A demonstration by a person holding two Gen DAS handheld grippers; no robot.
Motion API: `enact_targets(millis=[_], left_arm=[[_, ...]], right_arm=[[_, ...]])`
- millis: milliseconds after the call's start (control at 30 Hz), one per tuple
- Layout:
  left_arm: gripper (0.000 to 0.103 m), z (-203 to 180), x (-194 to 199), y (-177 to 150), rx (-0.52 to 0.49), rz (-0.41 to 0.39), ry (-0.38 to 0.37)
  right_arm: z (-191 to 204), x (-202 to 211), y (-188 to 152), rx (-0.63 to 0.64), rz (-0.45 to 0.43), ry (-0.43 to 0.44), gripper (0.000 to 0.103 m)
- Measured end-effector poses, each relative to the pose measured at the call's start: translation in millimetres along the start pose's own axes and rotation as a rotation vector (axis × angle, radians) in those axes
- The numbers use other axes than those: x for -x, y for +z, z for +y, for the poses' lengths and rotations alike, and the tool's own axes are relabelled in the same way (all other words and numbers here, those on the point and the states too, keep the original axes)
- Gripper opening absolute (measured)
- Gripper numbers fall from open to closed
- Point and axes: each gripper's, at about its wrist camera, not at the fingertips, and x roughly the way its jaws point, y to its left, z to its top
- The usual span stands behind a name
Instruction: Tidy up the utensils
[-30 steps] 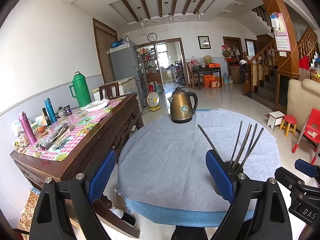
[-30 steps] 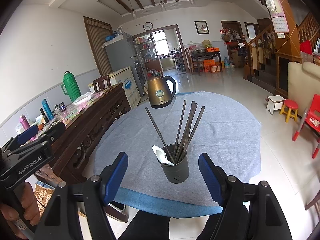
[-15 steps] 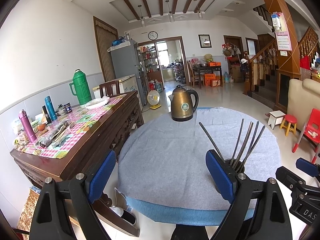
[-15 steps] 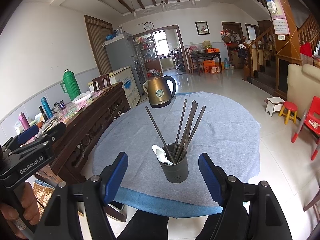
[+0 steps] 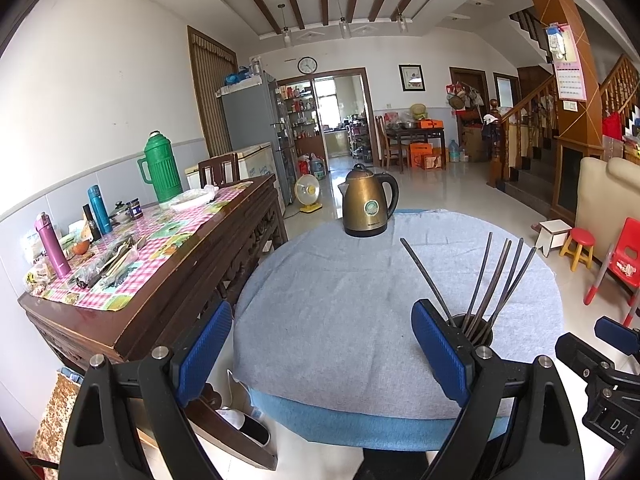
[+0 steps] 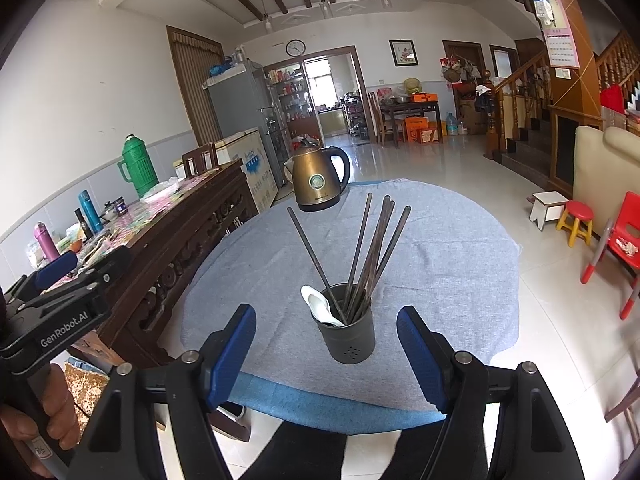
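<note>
A dark grey utensil cup (image 6: pixel 349 334) stands near the front edge of the round table (image 6: pixel 448 256), which a grey cloth covers. Several dark chopsticks (image 6: pixel 372 248) and a white spoon (image 6: pixel 318 308) stick out of it. My right gripper (image 6: pixel 326 350) is open just short of the cup, with nothing between its blue pads. My left gripper (image 5: pixel 320 350) is open over bare cloth to the left of the cup (image 5: pixel 478 326), whose lower part its right finger hides. The chopsticks (image 5: pixel 492 276) fan out above that finger.
A bronze kettle (image 5: pixel 369 207) stands at the table's far edge. On the left a wooden sideboard (image 5: pixel 176 280) carries flasks, a green thermos (image 5: pixel 159 168) and more utensils. Small stools and a red chair (image 5: pixel 624 256) are on the floor to the right.
</note>
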Motion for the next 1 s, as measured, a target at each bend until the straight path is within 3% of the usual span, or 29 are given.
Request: enact_targets(millis=[1000], left_arm=[[0.091, -18.3, -92.2, -5.8, 0.009, 0.155, 0.016]], right_arm=[[-13.6, -60.4, 13.2, 0.023, 0.049, -0.022, 0.076]])
